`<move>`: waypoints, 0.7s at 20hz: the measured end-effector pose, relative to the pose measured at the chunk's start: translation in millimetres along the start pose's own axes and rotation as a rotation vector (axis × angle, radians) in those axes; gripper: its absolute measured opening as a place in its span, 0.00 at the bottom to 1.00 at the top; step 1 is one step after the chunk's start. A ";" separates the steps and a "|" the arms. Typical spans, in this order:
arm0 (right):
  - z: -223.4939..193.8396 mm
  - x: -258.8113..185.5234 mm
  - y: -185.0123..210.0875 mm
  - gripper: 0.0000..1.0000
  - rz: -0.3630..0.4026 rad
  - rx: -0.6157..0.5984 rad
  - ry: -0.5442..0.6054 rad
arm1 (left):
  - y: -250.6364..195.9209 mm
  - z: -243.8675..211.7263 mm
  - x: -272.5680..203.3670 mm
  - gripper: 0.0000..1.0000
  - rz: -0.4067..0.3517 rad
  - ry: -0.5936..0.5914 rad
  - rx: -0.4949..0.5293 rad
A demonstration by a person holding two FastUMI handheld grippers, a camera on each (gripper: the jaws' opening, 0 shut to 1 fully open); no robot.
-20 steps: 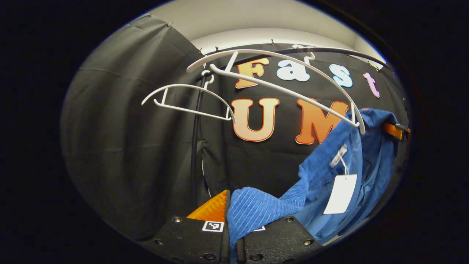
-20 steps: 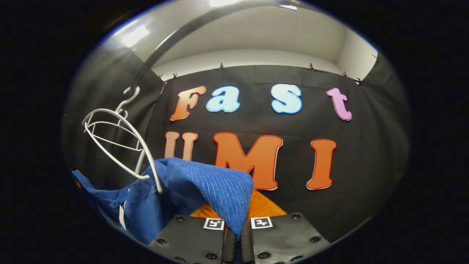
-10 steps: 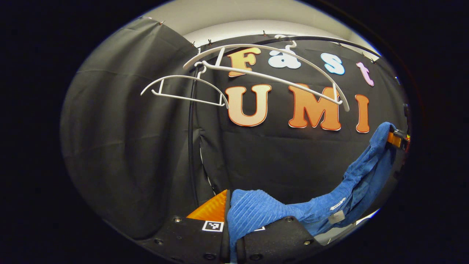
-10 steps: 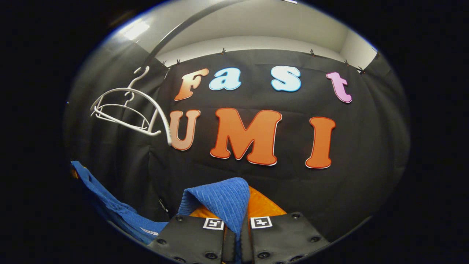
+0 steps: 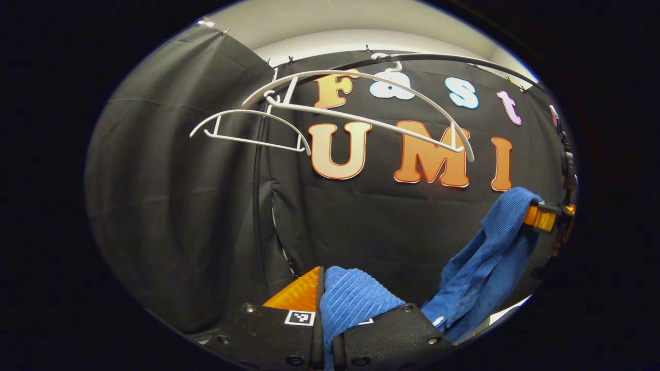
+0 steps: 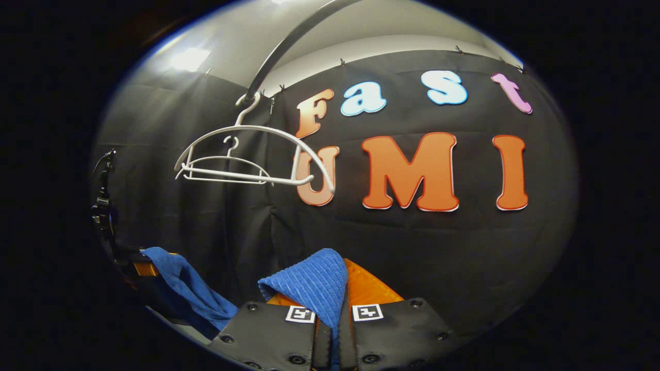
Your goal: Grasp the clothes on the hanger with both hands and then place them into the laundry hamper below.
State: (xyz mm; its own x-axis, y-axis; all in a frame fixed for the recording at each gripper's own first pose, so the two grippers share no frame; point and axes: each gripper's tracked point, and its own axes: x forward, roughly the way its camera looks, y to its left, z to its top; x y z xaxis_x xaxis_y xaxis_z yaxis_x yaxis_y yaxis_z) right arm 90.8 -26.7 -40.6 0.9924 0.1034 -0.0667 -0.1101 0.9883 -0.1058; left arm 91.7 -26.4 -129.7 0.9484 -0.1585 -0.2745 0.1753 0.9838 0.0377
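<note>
- Change since a second ago — the blue garment (image 5: 479,273) has come off the large white hanger (image 5: 361,111) and now hangs lower, strung between the two grippers; its white tag no longer faces the left gripper view.
- Left gripper (image 5: 327,309) — fingers pressed together on a bunched fold of the ribbed blue cloth, which bulges up between them at the bottom of the left gripper view.
- Right gripper (image 6: 332,309) — fingers likewise clamped on a fold of the same garment (image 6: 309,286); in the left gripper view it appears far right, the cloth draped over its tip (image 5: 539,216).
- Blue garment, slack part — sags from the far gripper downward; in the right gripper view a second stretch (image 6: 191,288) runs off toward the left gripper's fingers at low left.
- Large white hanger — bare, hooked on the dark rail (image 5: 464,59), tilted; seen also in the right gripper view (image 6: 252,154).
- Small white hanger (image 5: 247,129) — bare, hung just behind the large one.
- Black booth cloth (image 5: 170,206) — backdrop behind all items.
</note>
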 end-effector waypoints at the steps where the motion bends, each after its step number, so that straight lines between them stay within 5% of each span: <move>1: -5.8 3.2 11.3 0.19 0.026 0.010 0.019 | -8.7 -5.3 2.1 0.08 -0.017 0.012 -0.017; 8: -98.4 25.1 60.3 0.19 0.097 0.109 0.231 | -72.9 -76.5 32.9 0.08 -0.187 0.206 -0.217; 14: -205.0 25.2 70.8 0.20 0.101 0.132 0.488 | -81.9 -177.4 39.4 0.10 -0.164 0.503 -0.285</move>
State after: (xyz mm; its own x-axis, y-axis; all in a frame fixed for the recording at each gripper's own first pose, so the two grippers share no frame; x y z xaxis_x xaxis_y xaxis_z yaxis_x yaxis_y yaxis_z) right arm 96.8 22.8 -253.1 0.8324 0.1661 -0.5287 -0.1652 0.9850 0.0494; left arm 67.9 -98.3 -314.1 0.6611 -0.3192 -0.6790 0.1652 0.9447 -0.2832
